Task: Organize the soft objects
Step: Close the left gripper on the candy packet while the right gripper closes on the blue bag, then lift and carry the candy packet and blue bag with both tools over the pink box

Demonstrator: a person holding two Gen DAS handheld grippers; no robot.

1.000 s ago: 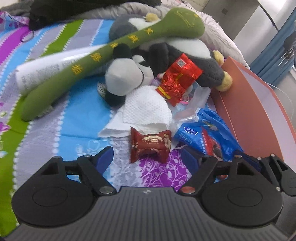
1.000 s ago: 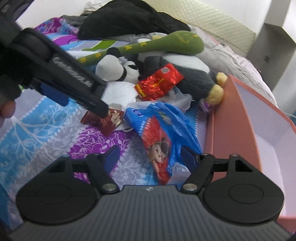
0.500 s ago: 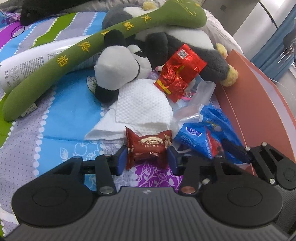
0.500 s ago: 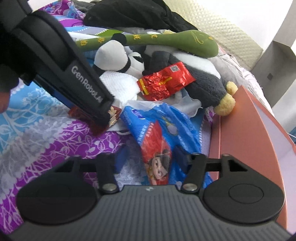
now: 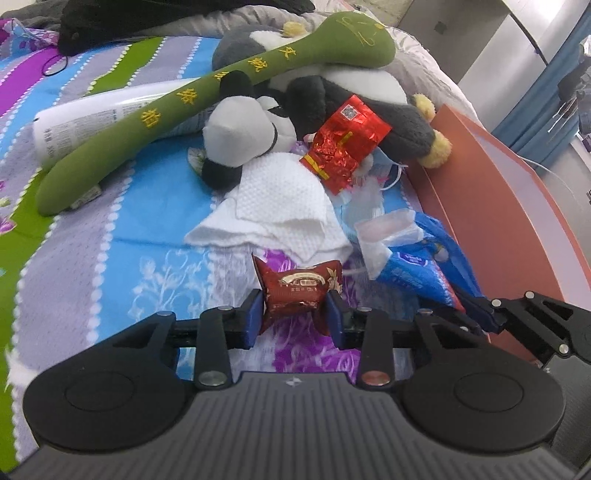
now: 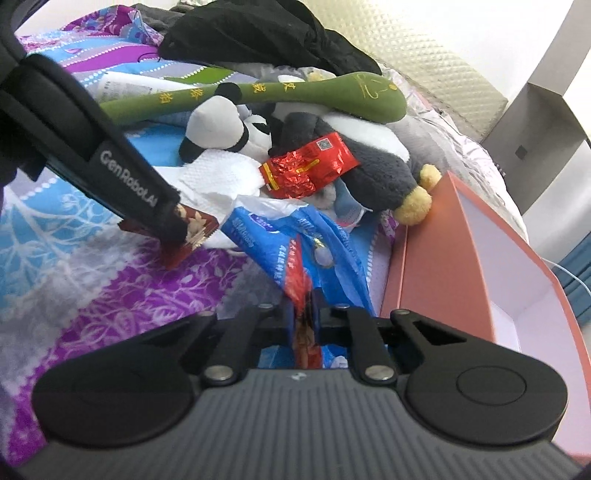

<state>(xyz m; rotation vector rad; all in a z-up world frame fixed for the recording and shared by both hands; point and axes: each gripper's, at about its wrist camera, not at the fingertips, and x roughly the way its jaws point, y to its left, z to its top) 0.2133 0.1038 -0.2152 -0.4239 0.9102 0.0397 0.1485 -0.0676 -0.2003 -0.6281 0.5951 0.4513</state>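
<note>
A dark red snack packet (image 5: 297,286) lies on the patterned bedspread (image 5: 110,258). My left gripper (image 5: 293,317) has its jaws closing on it, with both blue pads pressed against the packet's sides. In the right wrist view one black finger (image 6: 129,177) of that gripper covers part of the packet (image 6: 195,229). My right gripper (image 6: 304,317) is shut on the lower end of a crumpled blue snack bag (image 6: 295,236), whose red part is pinched between the pads. The left wrist view shows the same bag (image 5: 417,266) beside the right gripper (image 5: 476,306).
Behind lie a panda plush (image 5: 240,129), a long green plush stick (image 5: 221,85), a red foil packet (image 5: 343,144) and a white cloth (image 5: 280,206). An open orange box (image 6: 436,258) stands at the right. A white tube (image 5: 92,114) and black clothing (image 6: 258,33) lie farther back.
Both grippers went from wide open to closed: the left around the dark red packet, the right on the blue bag. Each has edged forward toward its item.
</note>
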